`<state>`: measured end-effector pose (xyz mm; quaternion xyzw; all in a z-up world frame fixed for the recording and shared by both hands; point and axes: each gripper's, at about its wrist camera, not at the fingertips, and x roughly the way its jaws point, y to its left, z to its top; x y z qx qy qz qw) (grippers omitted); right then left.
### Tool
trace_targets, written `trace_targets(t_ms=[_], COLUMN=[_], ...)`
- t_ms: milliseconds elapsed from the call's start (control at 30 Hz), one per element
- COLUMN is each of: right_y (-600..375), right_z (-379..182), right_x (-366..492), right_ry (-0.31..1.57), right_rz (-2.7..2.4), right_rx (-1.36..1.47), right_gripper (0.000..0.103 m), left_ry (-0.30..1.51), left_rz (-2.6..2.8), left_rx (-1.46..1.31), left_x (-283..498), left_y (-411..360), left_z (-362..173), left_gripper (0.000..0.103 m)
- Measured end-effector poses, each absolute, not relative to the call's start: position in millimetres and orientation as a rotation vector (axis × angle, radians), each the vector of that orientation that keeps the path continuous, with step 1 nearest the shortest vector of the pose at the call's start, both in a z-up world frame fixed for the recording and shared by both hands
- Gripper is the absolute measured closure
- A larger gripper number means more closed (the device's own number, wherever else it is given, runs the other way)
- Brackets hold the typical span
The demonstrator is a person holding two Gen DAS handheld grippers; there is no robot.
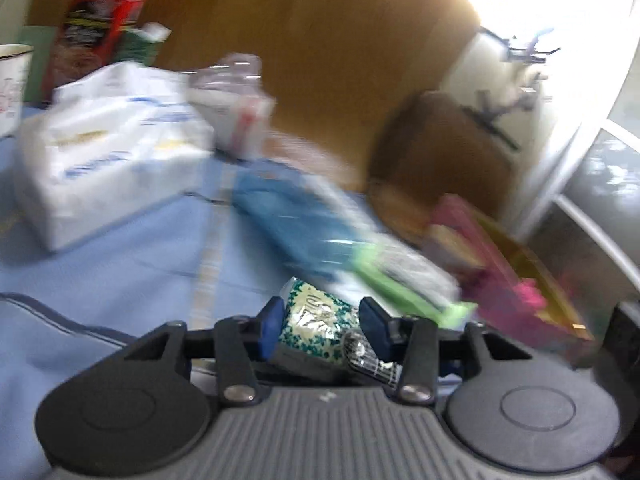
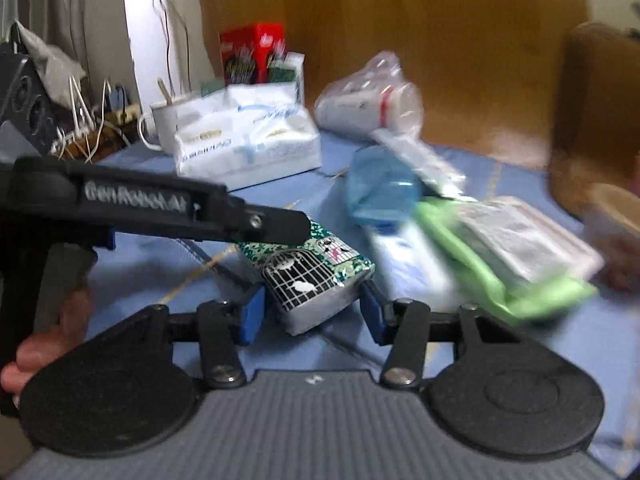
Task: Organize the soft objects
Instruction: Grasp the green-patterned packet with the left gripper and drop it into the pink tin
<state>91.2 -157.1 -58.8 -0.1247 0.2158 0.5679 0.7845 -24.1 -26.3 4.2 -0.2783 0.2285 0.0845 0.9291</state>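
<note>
A small soft pack with a green speckled print and a birdcage picture (image 1: 320, 330) sits between the blue pads of my left gripper (image 1: 322, 326), which is shut on it above the blue cloth. In the right wrist view the same pack (image 2: 316, 276) hangs from the left gripper's black finger (image 2: 224, 216). My right gripper (image 2: 312, 314) is open, its pads on either side of the pack's near end without touching it. A white tissue pack (image 1: 108, 152) (image 2: 248, 136), a blue pouch (image 1: 292, 220) (image 2: 380, 192) and a green-edged packet (image 1: 404, 276) (image 2: 504, 252) lie on the cloth.
A red box (image 1: 104, 16) (image 2: 252, 52) and a white mug (image 2: 160, 120) stand at the back. A clear plastic bag (image 2: 368, 96) lies near the wooden headboard (image 2: 400, 20). A pink and yellow item (image 1: 500, 264) lies at the right. Cables and a speaker (image 2: 28, 104) are at the left.
</note>
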Motion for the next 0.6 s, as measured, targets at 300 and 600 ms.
trace_targets(t_ms=[300, 600], right_y=[-279, -337], right_z=[-28, -29], right_x=[100, 176], right_ry=[0.160, 0.209], right_rz=[0.830, 0.540], right_rx=[-0.176, -0.070], right_gripper=[0.049, 0.041], left_ry=[0.436, 0.499], left_rz=[-0.121, -0.214], left_rx=[-0.383, -0.295], left_x=[87, 195], left_y=[-125, -207], left_z=[45, 37], left_gripper=[0.062, 0.062])
